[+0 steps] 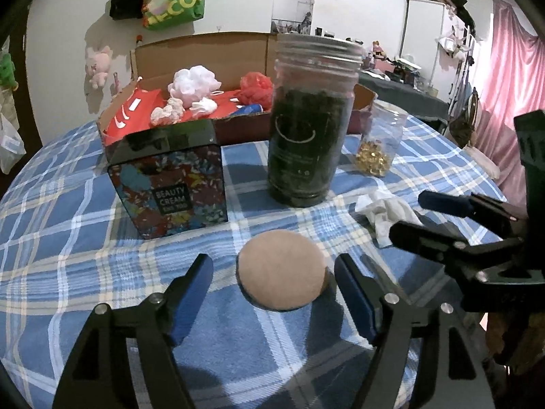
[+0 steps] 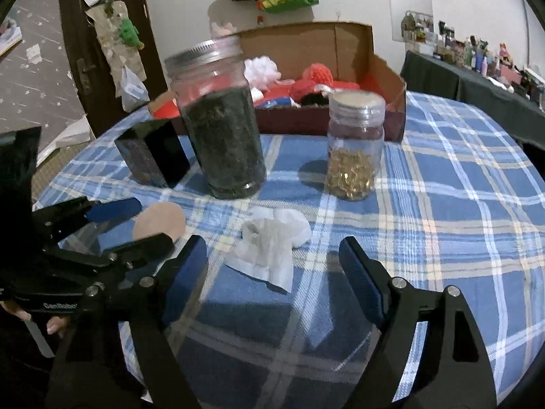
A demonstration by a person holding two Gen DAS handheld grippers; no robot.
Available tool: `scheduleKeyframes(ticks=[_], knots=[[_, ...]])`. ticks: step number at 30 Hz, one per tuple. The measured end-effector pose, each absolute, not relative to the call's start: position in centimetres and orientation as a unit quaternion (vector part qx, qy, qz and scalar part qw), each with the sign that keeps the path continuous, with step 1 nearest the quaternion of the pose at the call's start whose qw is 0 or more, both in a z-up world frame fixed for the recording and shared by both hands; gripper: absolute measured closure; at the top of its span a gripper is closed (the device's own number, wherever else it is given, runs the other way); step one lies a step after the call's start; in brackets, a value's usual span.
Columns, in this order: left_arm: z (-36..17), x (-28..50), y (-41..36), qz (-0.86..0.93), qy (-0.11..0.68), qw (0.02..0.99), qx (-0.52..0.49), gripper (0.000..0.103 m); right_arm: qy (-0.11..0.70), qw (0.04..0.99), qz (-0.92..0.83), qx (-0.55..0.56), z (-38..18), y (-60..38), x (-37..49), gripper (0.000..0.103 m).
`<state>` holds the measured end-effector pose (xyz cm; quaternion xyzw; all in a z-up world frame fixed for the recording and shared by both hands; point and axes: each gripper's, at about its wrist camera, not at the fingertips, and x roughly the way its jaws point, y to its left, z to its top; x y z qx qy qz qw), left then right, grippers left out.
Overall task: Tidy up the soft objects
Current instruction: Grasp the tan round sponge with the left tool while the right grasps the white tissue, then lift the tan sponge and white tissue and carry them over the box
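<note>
Both grippers sit low over the checked cloth with jaws spread, nothing pinched. The left gripper has the tan puff lying flat between its pads, not touching. The right gripper frames a crumpled white wipe. Both look featherlight and squishy, so I'd pinch the puff across its rim and the wipe by its bunched middle. Behind are jars, then the box of soft stuff.

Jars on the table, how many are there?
2. The tall dark-filled jar stands beside the black box; the smaller jar of gold bits stands right of it, before the cardboard box.
</note>
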<state>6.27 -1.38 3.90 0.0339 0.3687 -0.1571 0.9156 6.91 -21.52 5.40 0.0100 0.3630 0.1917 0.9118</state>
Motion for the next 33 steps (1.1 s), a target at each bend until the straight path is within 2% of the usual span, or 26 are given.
scheduleKeyframes(ticks=[6,8,12,19,21,22,33], knots=[[3.6,6.4,-1.9,-0.155,0.367,0.916,0.049,0.028,0.356,0.916,0.185,0.003,5.5,-21.0,7.2,0.022],[3.4,6.3,-2.2,-0.153,0.364,0.917,0.06,0.034,0.358,0.916,0.182,-0.004,5.3,-20.6,7.4,0.024],[3.3,6.2,-2.3,-0.153,0.359,0.918,0.067,0.038,0.36,0.915,0.182,-0.015,5.0,-20.0,7.6,0.026],[3.3,6.1,-2.7,-0.163,0.351,0.919,0.072,0.049,0.369,0.911,0.184,-0.03,4.4,-19.5,7.8,0.075],[3.4,6.2,-2.7,-0.163,0.352,0.919,0.069,0.049,0.362,0.913,0.184,-0.035,4.5,-19.4,7.6,0.078],[3.4,6.1,-2.7,-0.164,0.352,0.919,0.068,0.05,0.363,0.912,0.186,-0.035,4.5,-19.4,7.6,0.083],[5.2,5.6,-2.3,-0.168,0.336,0.925,0.056,0.05,0.345,0.919,0.191,-0.017,5.9,-20.4,7.0,0.083]])
